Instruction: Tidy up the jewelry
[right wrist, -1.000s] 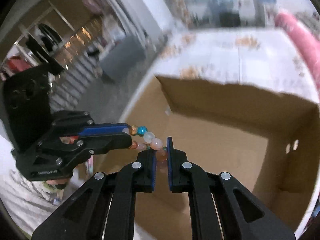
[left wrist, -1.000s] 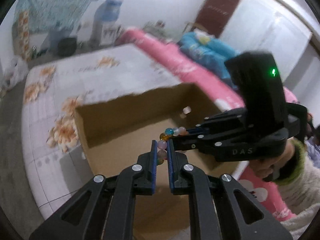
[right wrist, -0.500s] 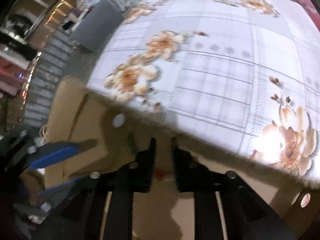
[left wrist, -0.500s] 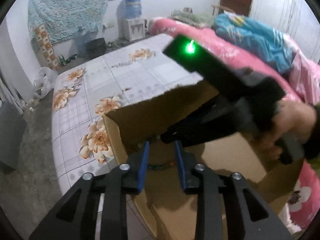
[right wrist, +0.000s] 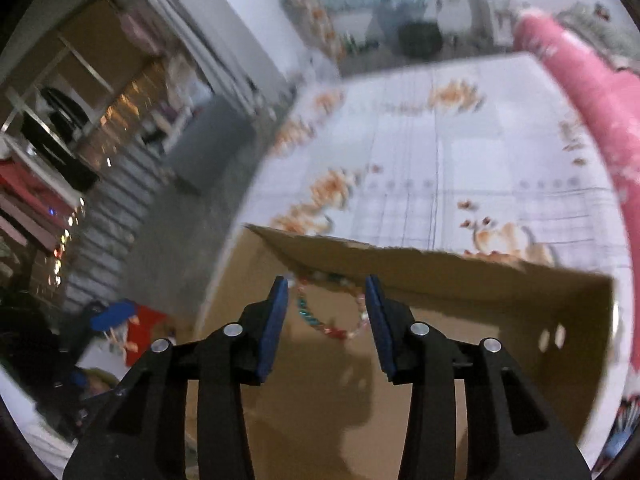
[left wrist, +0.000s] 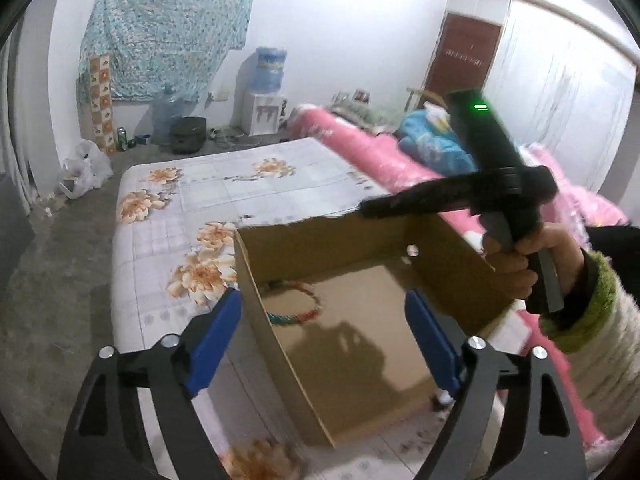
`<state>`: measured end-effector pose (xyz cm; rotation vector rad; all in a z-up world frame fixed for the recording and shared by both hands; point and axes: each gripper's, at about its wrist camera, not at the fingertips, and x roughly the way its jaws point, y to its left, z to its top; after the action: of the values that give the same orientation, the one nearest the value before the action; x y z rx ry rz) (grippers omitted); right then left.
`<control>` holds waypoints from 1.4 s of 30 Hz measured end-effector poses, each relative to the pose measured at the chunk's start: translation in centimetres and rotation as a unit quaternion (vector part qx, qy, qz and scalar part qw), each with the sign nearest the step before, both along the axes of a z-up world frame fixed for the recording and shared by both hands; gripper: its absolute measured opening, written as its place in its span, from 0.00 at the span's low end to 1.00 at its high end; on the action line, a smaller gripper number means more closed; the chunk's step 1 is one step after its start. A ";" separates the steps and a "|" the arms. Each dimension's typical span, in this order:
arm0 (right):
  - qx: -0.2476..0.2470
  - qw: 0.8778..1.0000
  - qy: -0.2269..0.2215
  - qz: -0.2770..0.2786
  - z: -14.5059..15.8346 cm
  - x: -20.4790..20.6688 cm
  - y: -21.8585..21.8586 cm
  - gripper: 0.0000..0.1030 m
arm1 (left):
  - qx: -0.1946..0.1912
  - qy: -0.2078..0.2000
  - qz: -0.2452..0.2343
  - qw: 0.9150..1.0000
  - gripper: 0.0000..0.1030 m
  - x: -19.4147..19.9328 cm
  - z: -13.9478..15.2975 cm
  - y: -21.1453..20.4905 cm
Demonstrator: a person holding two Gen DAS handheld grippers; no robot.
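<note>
A bracelet of coloured beads [left wrist: 316,300] lies as a ring on the floor of an open cardboard box [left wrist: 360,240], near its far left corner. My left gripper [left wrist: 322,320] hovers above the box's left wall, its jaws opening wide, blue pads [left wrist: 216,340] bare. In the right wrist view the bracelet [right wrist: 306,312] shows far below, between the opening jaws of my right gripper [right wrist: 326,300], untouched. The right gripper [left wrist: 460,196] also appears in the left wrist view, held by a hand [left wrist: 516,260] above the box's far right edge. Neither gripper holds anything.
The box [right wrist: 460,280] stands on a table with a white floral cloth [left wrist: 224,188]. Pink bedding [left wrist: 372,156] runs along the table's right side. A water dispenser [left wrist: 268,92] and bottles stand at the far wall. Bare grey floor lies left of the table.
Both grippers were shut on the bracelet, holding it between them over the box. Both have opened and drawn back and up; the bracelet now lies on the box floor.
</note>
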<state>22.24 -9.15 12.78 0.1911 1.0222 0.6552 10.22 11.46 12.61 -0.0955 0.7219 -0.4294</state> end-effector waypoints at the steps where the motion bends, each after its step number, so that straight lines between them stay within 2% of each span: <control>1: 0.005 1.000 -0.018 -0.009 0.9 -1.8 -0.8 0.44 | -0.007 -0.001 -0.003 1.000 0.82 -0.9 0.0 0.1; 4: 0.020 0.998 -0.049 -0.022 1.9 -6.6 -2.7 0.46 | -0.036 -0.001 -0.024 0.999 0.86 -4.3 -0.7 0.6; 7: 0.054 0.997 -0.046 -0.026 0.8 -11.8 -4.7 0.46 | -0.059 0.014 -0.056 0.997 0.89 -7.1 -2.3 0.3; 10: 0.073 0.996 -0.020 -0.045 -1.1 -15.8 -6.9 0.46 | -0.085 0.053 -0.079 0.992 0.91 -8.4 -5.2 -0.8; 11: 0.074 0.995 -0.002 -0.061 -2.6 -16.9 -7.6 0.46 | -0.089 0.071 -0.081 0.990 0.91 -8.5 -6.2 -1.4; 14: 0.077 0.991 0.051 -0.101 -5.9 -17.7 -9.0 0.46 | -0.083 0.113 -0.078 0.987 0.91 -7.7 -9.0 -3.2; 16: 0.050 0.988 0.069 -0.126 -6.9 -17.1 -9.4 0.46 | -0.078 0.116 -0.075 0.987 0.91 -6.9 -9.8 -4.1; 18: 0.023 0.987 0.060 -0.147 -7.0 -16.2 -9.5 0.46 | -0.071 0.113 -0.061 0.989 0.91 -5.8 -10.0 -4.7; 22: 0.015 0.986 0.031 -0.164 -6.5 -13.9 -9.2 0.46 | -0.080 0.112 -0.049 0.989 0.91 -4.1 -10.2 -5.2; 26: 0.010 0.983 0.018 -0.183 -6.7 -13.2 -8.7 0.47 | -0.071 0.107 -0.036 0.991 0.91 -3.6 -10.4 -5.3; 30: -0.045 0.980 -0.042 -0.189 -6.4 -15.4 -8.0 0.79 | -0.048 0.111 -0.037 0.992 0.91 -4.8 -11.0 -5.6; 33: -0.088 0.974 -0.071 -0.195 -7.0 -17.4 -7.7 0.92 | -0.024 0.123 -0.032 0.992 0.91 -5.6 -12.2 -5.9; 36: -0.125 0.967 -0.087 -0.205 -7.7 -19.7 -8.4 0.92 | 0.000 0.144 -0.027 0.989 0.92 -6.3 -14.0 -6.1; 38: -0.155 0.957 -0.092 -0.228 -8.3 -20.7 -8.8 0.92 | 0.013 0.161 -0.021 0.987 0.92 -6.5 -15.2 -6.4; 39: -0.168 0.952 -0.096 -0.239 -8.2 -21.0 -9.3 0.92 | 0.018 0.161 -0.019 0.987 0.93 -6.5 -15.5 -6.5; 40: -0.183 0.945 -0.102 -0.251 -8.1 -21.1 -9.7 0.92 | 0.030 0.142 -0.018 0.989 0.94 -6.8 -15.5 -6.9; 42: -0.205 0.935 -0.119 -0.265 -7.8 -21.9 -10.6 0.92 | 0.049 0.141 -0.018 0.989 0.94 -6.7 -15.9 -7.5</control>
<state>0.39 -19.75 5.01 0.0141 0.8027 -0.0346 3.56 3.95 -3.25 -0.0516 1.0231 -0.4188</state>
